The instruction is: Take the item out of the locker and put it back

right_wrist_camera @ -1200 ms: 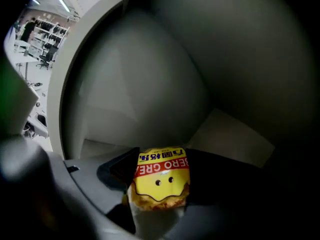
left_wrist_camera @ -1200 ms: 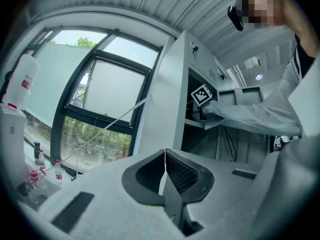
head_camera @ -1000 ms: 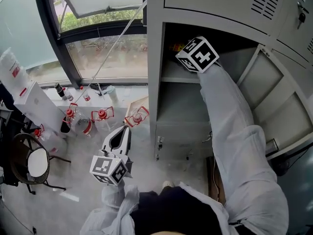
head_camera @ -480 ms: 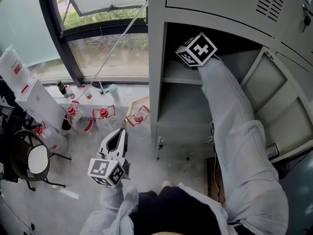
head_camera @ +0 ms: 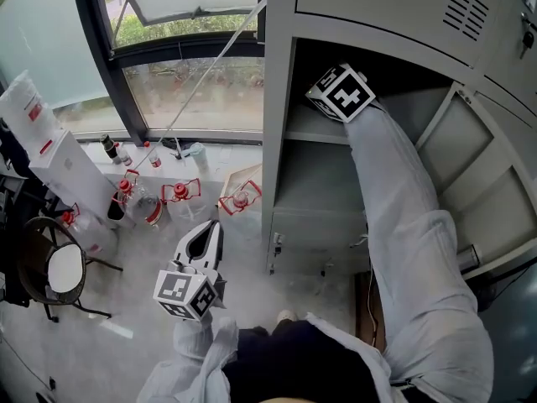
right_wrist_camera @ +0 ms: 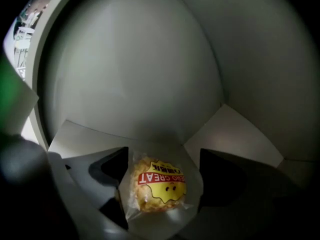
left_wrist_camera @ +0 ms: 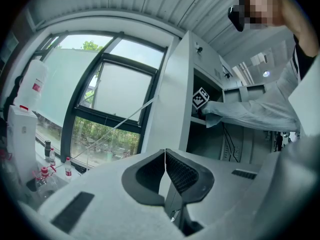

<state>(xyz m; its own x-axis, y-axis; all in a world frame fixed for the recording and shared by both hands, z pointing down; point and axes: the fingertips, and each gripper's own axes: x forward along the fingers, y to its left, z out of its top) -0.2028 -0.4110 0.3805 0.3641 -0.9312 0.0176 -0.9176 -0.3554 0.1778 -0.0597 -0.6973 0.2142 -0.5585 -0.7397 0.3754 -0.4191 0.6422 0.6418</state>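
A clear-wrapped pastry with a yellow and red label (right_wrist_camera: 160, 184) lies on the floor of the locker's upper compartment (right_wrist_camera: 235, 129). My right gripper (right_wrist_camera: 164, 171) reaches into that compartment, and its marker cube (head_camera: 342, 92) shows at the opening. Its jaws have just been opening and now stand open on either side of the pastry; the right pad is clear of the wrapper. My left gripper (head_camera: 210, 230) hangs low outside the locker, over the floor. It is shut (left_wrist_camera: 164, 156) with nothing in it.
The grey locker (head_camera: 278, 99) has an inner shelf (head_camera: 312, 134), and its door (head_camera: 478, 183) swings open to the right. Several red-capped bottles (head_camera: 176, 196) stand on the floor by the window. A chair (head_camera: 63, 275) and a white dispenser (head_camera: 59, 166) are at the left.
The right gripper's cube has stayed at the mouth of the upper compartment, rolled a little. The left gripper has kept its place over the floor.
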